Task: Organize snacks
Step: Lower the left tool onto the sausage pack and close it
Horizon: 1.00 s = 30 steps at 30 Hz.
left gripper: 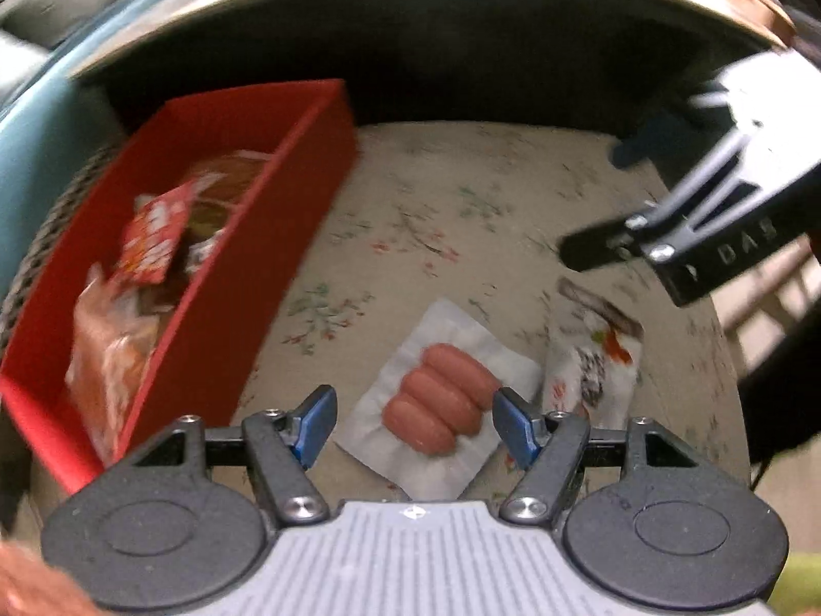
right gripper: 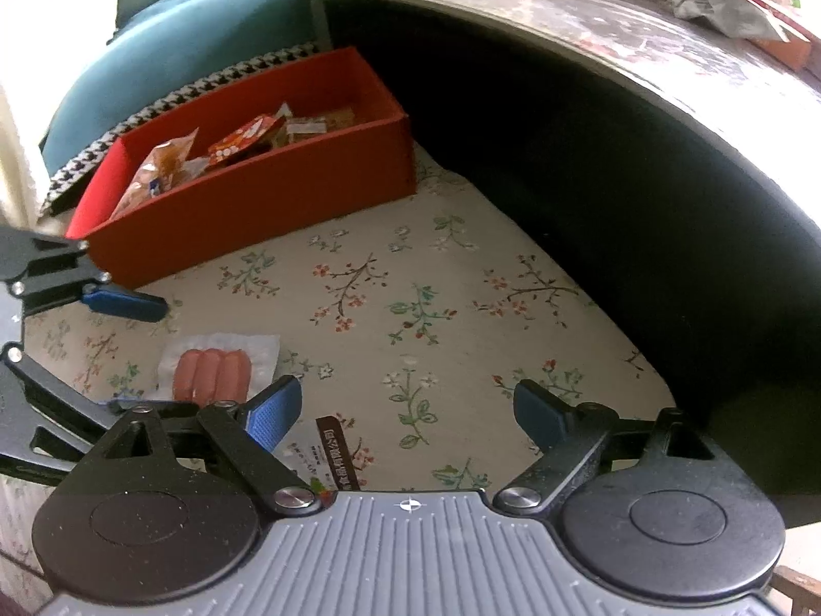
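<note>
A clear pack of three sausages (left gripper: pixel 436 410) lies on the floral cloth (left gripper: pixel 436 215). My left gripper (left gripper: pixel 413 423) is open, its blue pads on either side of the pack, just above it. A white snack packet (left gripper: pixel 590 359) lies right of the sausages. A red box (left gripper: pixel 215 277) with several snack packets stands at the left. My right gripper (right gripper: pixel 405 413) is open and empty above the cloth; the white packet (right gripper: pixel 333 454) lies under it. The sausages (right gripper: pixel 213 372), the left gripper (right gripper: pixel 123 303) and the red box (right gripper: pixel 256 205) show in the right wrist view.
A dark tabletop edge (right gripper: pixel 616 51) overhangs the cloth at the back and right, with packets on top (right gripper: pixel 718 5). A teal cushion (right gripper: pixel 179 25) and a houndstooth fabric (right gripper: pixel 154 108) lie behind the red box. The right gripper (left gripper: pixel 718 220) hangs at the right in the left wrist view.
</note>
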Tool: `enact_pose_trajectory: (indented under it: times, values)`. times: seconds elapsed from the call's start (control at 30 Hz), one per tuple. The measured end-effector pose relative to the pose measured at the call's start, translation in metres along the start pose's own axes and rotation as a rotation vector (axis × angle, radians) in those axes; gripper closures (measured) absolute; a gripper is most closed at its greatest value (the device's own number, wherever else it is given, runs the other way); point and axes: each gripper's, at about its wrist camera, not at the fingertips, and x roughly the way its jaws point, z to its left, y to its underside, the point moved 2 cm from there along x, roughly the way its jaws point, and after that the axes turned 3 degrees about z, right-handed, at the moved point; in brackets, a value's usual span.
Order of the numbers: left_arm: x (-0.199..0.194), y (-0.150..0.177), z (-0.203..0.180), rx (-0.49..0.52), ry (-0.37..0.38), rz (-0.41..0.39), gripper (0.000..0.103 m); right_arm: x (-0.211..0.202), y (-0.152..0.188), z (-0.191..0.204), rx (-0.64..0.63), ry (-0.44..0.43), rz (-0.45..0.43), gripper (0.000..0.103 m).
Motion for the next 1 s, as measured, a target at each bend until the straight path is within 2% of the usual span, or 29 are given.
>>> enact_pose_trajectory:
  times: [0.1, 0.13, 0.2, 0.3, 0.37, 0.43, 0.5, 0.57, 0.6, 0.63, 0.77, 1.0]
  values:
    - [0.007, -0.004, -0.009, 0.101, 0.080, 0.028, 0.042, 0.006, 0.000, 0.004, -0.018, 0.005, 0.025, 0.009]
    - [0.012, -0.005, -0.013, 0.130, 0.109, 0.043, 0.039, 0.008, 0.000, 0.005, -0.023, 0.008, 0.035, 0.009]
    - [0.021, -0.006, -0.019, 0.183, 0.095, 0.048, 0.038, 0.011, -0.002, 0.007, -0.031, 0.019, 0.048, 0.009]
    - [0.023, -0.010, -0.014, 0.153, 0.094, 0.017, 0.038, 0.013, -0.006, 0.011, -0.039, 0.022, 0.051, 0.009]
    - [0.029, -0.013, -0.008, 0.140, 0.098, 0.025, 0.038, 0.013, -0.006, 0.014, -0.049, 0.020, 0.058, 0.009]
    - [0.038, -0.011, -0.005, 0.165, 0.119, 0.071, 0.029, 0.014, -0.005, 0.016, -0.055, 0.012, 0.067, 0.009]
    - [0.039, -0.007, -0.008, 0.187, 0.117, 0.059, 0.026, 0.015, -0.005, 0.016, -0.056, 0.014, 0.071, 0.009]
    - [0.038, -0.003, -0.010, 0.151, 0.100, 0.048, 0.026, 0.015, -0.006, 0.015, -0.050, 0.019, 0.070, 0.009]
    - [0.037, -0.001, -0.010, 0.124, 0.095, 0.043, 0.028, 0.016, -0.006, 0.014, -0.048, 0.021, 0.069, 0.009]
    - [0.035, 0.002, -0.010, 0.100, 0.085, 0.031, 0.035, 0.015, -0.006, 0.015, -0.050, 0.022, 0.068, 0.009]
    - [0.028, 0.014, -0.008, -0.018, 0.038, 0.023, 0.039, 0.016, -0.005, 0.016, -0.056, 0.022, 0.071, 0.009]
    - [-0.004, 0.075, -0.005, -0.292, -0.029, 0.018, 0.039, 0.021, 0.004, 0.021, -0.076, 0.049, 0.107, 0.008]
